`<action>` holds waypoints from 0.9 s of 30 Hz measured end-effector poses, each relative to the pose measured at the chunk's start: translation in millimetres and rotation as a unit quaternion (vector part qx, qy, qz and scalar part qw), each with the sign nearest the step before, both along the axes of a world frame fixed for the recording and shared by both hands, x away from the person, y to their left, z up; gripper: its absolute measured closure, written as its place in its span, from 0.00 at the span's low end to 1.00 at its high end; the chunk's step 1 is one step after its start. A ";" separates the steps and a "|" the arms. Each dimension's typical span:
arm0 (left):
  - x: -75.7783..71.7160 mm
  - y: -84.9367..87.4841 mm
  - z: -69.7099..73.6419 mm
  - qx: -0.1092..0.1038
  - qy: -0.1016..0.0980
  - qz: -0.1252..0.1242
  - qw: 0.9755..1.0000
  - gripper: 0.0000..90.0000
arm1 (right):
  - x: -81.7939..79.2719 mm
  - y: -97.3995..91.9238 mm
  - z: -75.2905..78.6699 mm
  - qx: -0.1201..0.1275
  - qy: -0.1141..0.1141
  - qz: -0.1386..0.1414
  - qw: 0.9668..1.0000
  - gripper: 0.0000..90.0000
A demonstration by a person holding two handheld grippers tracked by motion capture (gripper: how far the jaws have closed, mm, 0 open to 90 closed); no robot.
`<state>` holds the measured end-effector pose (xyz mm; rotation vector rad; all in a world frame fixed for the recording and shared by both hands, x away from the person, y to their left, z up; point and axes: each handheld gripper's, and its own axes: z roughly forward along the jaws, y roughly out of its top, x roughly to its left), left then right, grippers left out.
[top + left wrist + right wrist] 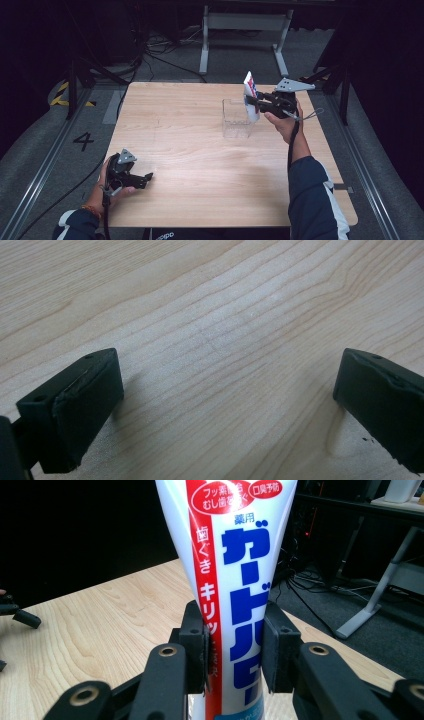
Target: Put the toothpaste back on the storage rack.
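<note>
High view: nearest the camera, the person's left hand (112, 182) is seen at the near left corner of the worktop (200, 150), holding the left hand-held gripper (145, 179) low over the wood with its jaws spread apart and nothing between them. At the far right, the right hand-held gripper (251, 102) is held raised in the right hand (282, 122), clamped on a white toothpaste tube (250, 95). The tube is kept nearly upright, its lower end at the right rim of a clear plastic container (236, 120) that stands on the worktop. Whether the tube end touches the container cannot be told.

Left gripper view: the two black jaws are seen wide apart at the lower corners, with bare wood grain (225, 325) between them.

Right gripper view: the jaws are closed against both sides of the toothpaste tube (235, 570), which rises upright between the pads (197, 650). Red and blue Japanese print is recorded on the white tube. The worktop (100, 625) lies behind it.
</note>
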<state>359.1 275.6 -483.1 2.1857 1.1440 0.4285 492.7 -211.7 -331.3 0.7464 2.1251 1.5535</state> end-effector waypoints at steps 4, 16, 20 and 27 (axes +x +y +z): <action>0.0 0.0 0.0 0.000 0.000 0.000 1.000 0.00 | 3.0 1.5 -3.0 0.000 0.001 0.000 1.000 0.76; 0.0 0.0 0.0 0.000 0.000 0.000 1.000 0.00 | 12.0 8.1 -12.4 0.006 0.007 0.002 1.000 0.76; 0.0 0.0 0.0 0.000 0.000 0.000 1.000 0.00 | 14.1 8.6 -16.0 0.010 0.010 0.001 1.000 0.76; 0.0 0.0 0.0 0.000 0.000 0.000 1.000 0.00 | 20.0 9.0 -27.6 0.014 0.017 -0.002 1.000 0.76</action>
